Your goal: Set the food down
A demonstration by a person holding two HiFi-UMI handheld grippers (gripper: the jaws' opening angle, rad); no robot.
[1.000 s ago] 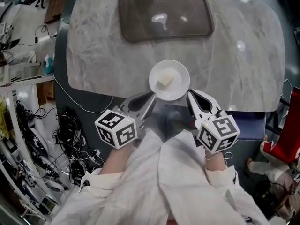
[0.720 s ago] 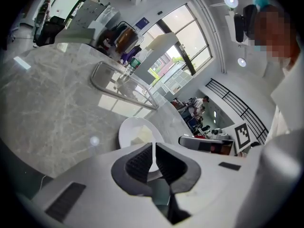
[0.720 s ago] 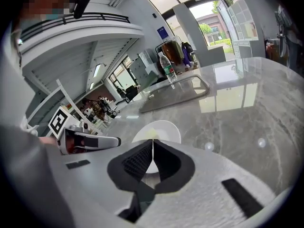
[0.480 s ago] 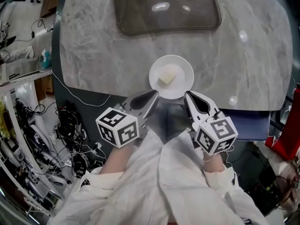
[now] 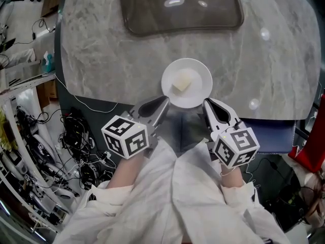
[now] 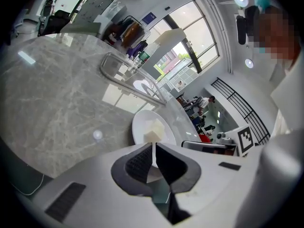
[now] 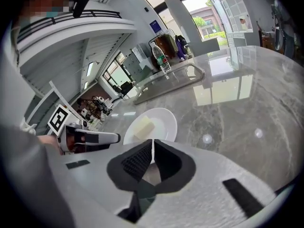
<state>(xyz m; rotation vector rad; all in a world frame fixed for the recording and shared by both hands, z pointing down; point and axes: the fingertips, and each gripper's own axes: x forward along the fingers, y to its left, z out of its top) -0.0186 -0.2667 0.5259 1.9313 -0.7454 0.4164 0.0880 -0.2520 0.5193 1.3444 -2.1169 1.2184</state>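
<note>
A grey marble table fills the upper half of the head view, with a dark, shallow tray lying at its top centre, well apart from the action. Below, at the bottom of the frame, the person's white sleeves reach in side by side towards the table's near edge.

At centre frame, a round white plate sits just inside that edge, carried from both sides for balance. The left claw pinches the rim at the plate's lower left. Its own view shows its jaws drawn nearly together, with only the thin white rim between the pads. The right claw mirrors it at the lower right, also closed tight on the rim. Gripping at two points on the near side looks meant to keep the plate level and clear of the tray.

The food, a pale block, rests near the middle of the plate, upright and touched by neither claw. Whether the plate's base has met the marble cannot be told. Judging by the task, it appears close to being set down, with both grips yet to be released.
</note>
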